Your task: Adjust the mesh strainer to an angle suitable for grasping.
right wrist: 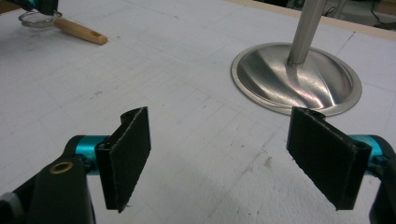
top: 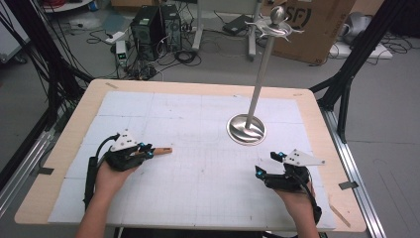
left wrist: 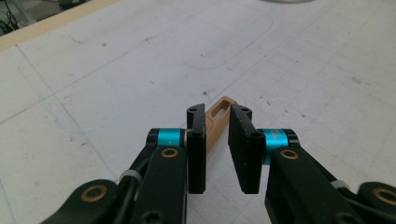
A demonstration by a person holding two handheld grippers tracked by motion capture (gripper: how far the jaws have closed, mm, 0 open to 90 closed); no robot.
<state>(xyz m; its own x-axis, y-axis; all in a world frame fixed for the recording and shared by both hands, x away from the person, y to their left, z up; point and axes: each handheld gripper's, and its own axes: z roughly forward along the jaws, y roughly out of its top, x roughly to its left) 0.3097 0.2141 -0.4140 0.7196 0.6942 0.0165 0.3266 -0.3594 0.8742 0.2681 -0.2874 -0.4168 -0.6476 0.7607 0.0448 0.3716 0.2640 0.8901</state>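
A small utensil with a light wooden handle [top: 162, 150] lies on the white gridded mat [top: 198, 188] at the left. My left gripper [top: 148, 152] sits over its near end. In the left gripper view the handle [left wrist: 215, 122], with a slot near its tip, runs between the jaws of the left gripper [left wrist: 218, 111]; a gap shows beside it, so the pads are not pressing. The right gripper view shows the same handle [right wrist: 79, 31] joined to a wire loop [right wrist: 35, 18]. My right gripper [top: 267, 163] rests at the front right, jaws wide open [right wrist: 219, 116], with nothing between them.
A tall metal stand rises from a round shiny base [top: 246, 130] right of the mat's middle, with hook arms at its top [top: 275, 22]. The base [right wrist: 299, 79] lies just beyond my right jaws. The wooden table edge [top: 59, 148] borders the mat. Computers and cables sit on the floor behind.
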